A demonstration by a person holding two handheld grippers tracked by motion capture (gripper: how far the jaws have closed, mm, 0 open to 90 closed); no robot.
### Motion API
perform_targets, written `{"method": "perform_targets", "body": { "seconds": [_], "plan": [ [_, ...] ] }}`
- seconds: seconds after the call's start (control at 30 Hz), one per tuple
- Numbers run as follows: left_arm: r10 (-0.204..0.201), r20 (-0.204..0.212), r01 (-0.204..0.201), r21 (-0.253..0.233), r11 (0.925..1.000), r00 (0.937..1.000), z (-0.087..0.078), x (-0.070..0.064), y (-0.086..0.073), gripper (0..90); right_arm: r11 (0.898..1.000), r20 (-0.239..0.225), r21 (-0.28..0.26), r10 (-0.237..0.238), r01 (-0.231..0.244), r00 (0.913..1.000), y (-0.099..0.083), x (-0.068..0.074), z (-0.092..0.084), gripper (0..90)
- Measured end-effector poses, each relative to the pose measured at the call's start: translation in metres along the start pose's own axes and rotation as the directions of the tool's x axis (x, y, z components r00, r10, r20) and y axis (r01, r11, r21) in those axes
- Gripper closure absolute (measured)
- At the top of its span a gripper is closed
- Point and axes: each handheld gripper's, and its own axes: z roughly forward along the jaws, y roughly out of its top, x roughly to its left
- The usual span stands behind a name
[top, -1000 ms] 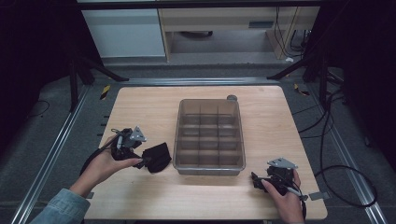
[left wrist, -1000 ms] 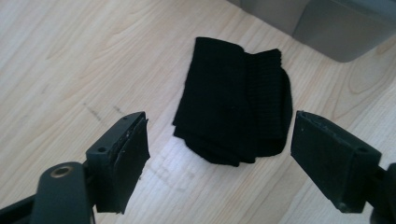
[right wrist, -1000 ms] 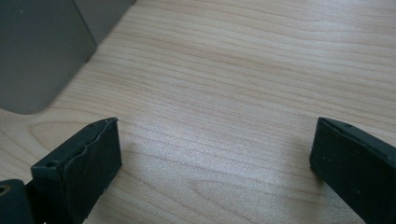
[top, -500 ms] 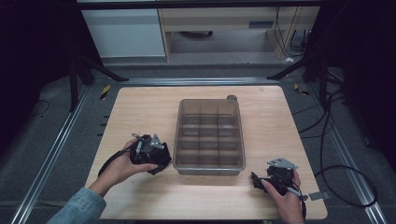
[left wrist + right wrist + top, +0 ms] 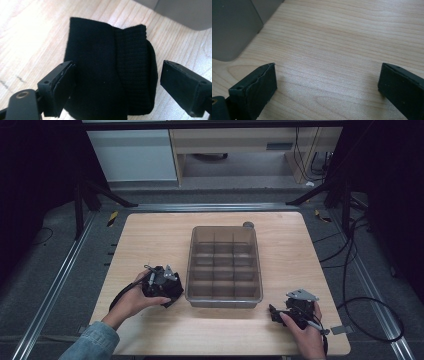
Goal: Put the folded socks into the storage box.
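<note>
The left gripper (image 5: 161, 285) is a black, blocky body with a grey three-cornered plate on top and small metal fittings; a black cable loops from it toward the near left. Its fingers (image 5: 58, 87) are flat black blocks with small screw holes, one by a brass-coloured ring. The left arm wears a blue denim sleeve (image 5: 92, 343). The right gripper (image 5: 295, 310) is black too, with a grey plate and a trailing black cable.
</note>
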Motion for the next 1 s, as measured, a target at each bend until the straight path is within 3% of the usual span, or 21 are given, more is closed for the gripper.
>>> {"method": "perform_targets", "body": {
  "seconds": [0.17,0.37,0.53,0.67,0.8,1.0],
  "plan": [
    [-0.007,-0.004,0.007,0.003,1.0,1.0,0.004,0.001,-0.001,15.7,1.0,0.0,0.0,0.0,0.0,1.0,0.0,0.0,0.0,2.2],
    [0.009,-0.001,-0.009,0.01,0.9999,1.0,0.004,0.005,0.0,26.0,1.0,0.0,0.0,0.0,0.0,1.0,0.0,0.0,0.0,2.3],
    [0.009,-0.015,-0.009,0.012,0.9999,0.9999,0.0,0.014,0.0,48.5,1.0,0.003,-0.001,-0.004,0.004,1.0,0.0,0.0,0.0,2.2],
    [-0.001,0.022,0.001,0.004,1.0,0.9997,-0.007,0.022,0.0,60.9,1.0,0.002,0.0,-0.002,0.002,1.0,0.0,0.0,0.0,2.3],
    [-0.018,0.045,0.019,-0.018,0.9996,0.9988,-0.017,0.027,-0.002,63.0,1.0,0.002,0.0,-0.002,0.002,1.0,0.0,0.0,0.0,2.3],
    [-0.003,0.058,0.005,-0.035,0.9994,0.9983,-0.031,0.029,-0.005,65.4,1.0,0.005,-0.001,-0.003,0.003,1.0,0.0,0.0,0.0,2.2]
  ]
}}
